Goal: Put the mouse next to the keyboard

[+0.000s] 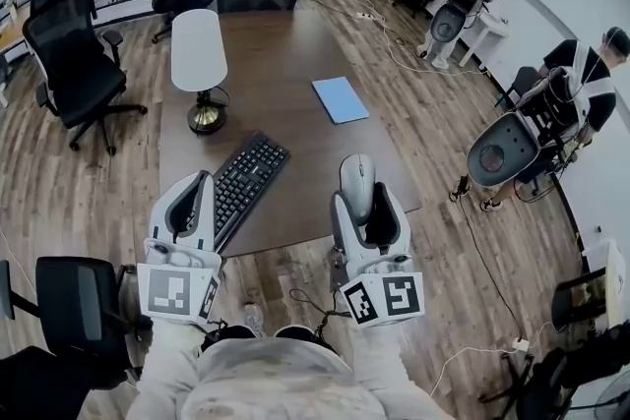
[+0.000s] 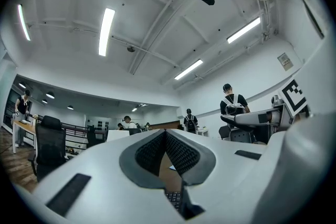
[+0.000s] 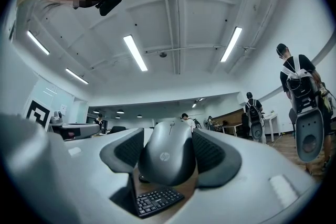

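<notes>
A grey mouse (image 1: 356, 180) is held between the jaws of my right gripper (image 1: 363, 208), which is shut on it above the near right part of the brown table (image 1: 285, 54). In the right gripper view the mouse (image 3: 167, 157) fills the gap between the dark pads (image 3: 211, 153), its tail end toward the camera. The black keyboard (image 1: 247, 182) lies slanted on the table just left of the mouse, and it also shows below the mouse as the keyboard (image 3: 157, 200). My left gripper (image 1: 193, 204) hovers at the keyboard's near left end, shut and empty, its pads (image 2: 181, 153) meeting at the tips.
A white-shaded lamp (image 1: 200, 59) with a brass base stands at the table's left. A blue notebook (image 1: 340, 99) lies mid-table. Black office chairs (image 1: 74, 64) ring the table. Two people (image 1: 571, 89) with equipment stand at the right. Cables run along the floor.
</notes>
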Tool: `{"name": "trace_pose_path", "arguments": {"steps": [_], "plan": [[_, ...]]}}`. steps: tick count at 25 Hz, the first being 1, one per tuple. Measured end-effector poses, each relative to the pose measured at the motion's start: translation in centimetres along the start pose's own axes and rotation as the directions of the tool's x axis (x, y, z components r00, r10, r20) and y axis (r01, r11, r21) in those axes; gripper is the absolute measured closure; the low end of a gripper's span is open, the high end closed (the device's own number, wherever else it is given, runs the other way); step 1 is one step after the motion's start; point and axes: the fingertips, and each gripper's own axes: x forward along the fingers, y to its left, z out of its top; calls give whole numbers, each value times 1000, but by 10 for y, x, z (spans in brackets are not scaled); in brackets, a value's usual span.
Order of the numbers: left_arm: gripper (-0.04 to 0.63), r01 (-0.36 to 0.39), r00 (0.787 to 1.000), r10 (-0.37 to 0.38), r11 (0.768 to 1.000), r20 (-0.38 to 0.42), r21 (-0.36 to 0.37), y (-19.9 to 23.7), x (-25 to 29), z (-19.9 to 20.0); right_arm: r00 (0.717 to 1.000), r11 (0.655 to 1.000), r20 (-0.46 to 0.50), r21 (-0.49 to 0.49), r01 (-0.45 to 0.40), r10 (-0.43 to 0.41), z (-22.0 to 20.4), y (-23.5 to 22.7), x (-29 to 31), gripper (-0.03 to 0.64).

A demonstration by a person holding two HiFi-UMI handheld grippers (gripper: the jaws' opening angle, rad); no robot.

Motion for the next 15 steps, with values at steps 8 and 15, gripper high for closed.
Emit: {"name": "trace_pose_path", "arguments": {"steps": [8, 15], "plan": [[591, 36, 999, -36, 999, 8, -4, 24, 33, -8, 1000, 1000, 6, -5, 27, -27, -8, 2, 35, 313], [592, 50, 999, -50, 999, 12, -10, 39, 41, -12, 999, 999, 11, -2, 43, -43, -12, 8, 49, 314]]}}
